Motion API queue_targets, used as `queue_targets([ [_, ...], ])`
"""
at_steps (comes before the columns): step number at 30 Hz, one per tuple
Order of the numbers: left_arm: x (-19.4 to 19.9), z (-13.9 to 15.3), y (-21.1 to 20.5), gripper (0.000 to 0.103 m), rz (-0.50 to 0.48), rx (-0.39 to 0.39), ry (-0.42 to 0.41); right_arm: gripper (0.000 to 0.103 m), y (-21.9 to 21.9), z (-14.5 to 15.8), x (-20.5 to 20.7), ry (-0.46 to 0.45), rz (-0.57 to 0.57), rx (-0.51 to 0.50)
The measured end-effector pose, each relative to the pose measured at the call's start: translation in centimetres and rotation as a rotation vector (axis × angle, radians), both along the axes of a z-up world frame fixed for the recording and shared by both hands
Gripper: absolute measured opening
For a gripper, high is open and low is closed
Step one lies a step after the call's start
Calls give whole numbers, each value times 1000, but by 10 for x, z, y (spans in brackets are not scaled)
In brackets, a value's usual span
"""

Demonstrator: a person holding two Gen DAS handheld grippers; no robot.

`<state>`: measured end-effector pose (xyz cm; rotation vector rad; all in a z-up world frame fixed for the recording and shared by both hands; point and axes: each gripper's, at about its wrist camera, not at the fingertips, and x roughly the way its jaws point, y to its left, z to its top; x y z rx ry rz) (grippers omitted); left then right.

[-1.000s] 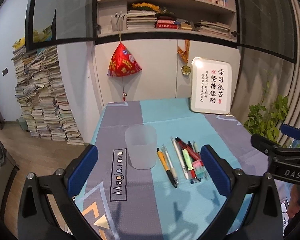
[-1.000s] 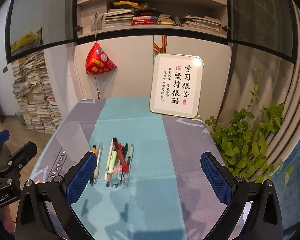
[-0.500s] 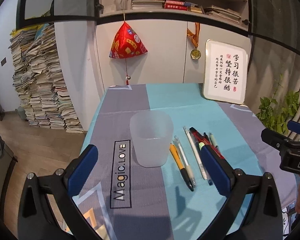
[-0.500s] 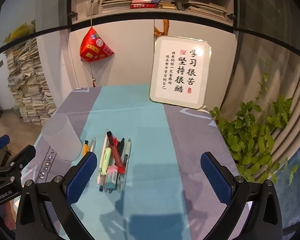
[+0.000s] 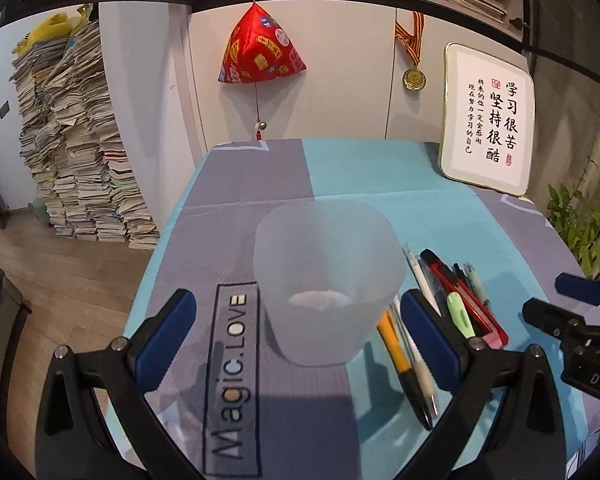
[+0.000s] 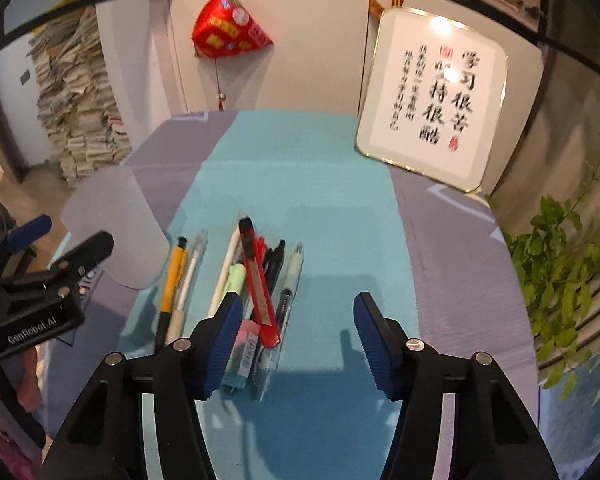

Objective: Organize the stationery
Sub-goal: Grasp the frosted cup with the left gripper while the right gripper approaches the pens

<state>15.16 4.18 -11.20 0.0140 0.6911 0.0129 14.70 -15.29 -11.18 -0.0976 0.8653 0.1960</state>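
A frosted plastic cup stands upright and empty on the tablecloth; it also shows at the left of the right wrist view. My left gripper is open, its jaws either side of the cup's base, not touching it. Right of the cup lie several pens in a row, among them a yellow pen, a red utility knife, a pale green pen and a pink eraser. My right gripper is open and empty just above the near ends of the pens.
A framed calligraphy board leans at the table's back right. A red tetrahedral ornament hangs on the wall behind. A green plant stands off the right edge. Stacks of papers stand on the floor at left.
Both grippers have moved forward and down. The left one now straddles the cup. The right one has narrowed its opening and come over the pens.
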Motion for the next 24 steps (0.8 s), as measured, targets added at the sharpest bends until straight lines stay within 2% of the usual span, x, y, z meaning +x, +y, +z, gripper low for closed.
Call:
queue_targets([
  [3,6,-3,-2,92,-14,-4,-3,52,2,-8,7,22,10,9],
  [7,14,-8,-5,69,-53,-21,6,52,3,-15,13,42,13,11],
  [12,13,-9,-5,69,-89,22,-21,52,0,-19,19,58,-1,14],
  [17,10,-9,11,69,-101,106,-47,52,-3,-21,24,78,-23,17],
  [21,8,-10,28,69,-115,56,-37,52,-2,-22,26,87,-39,17],
  [24,7,-12,27,69,-135,42,-60,52,2,-19,26,86,-34,30],
])
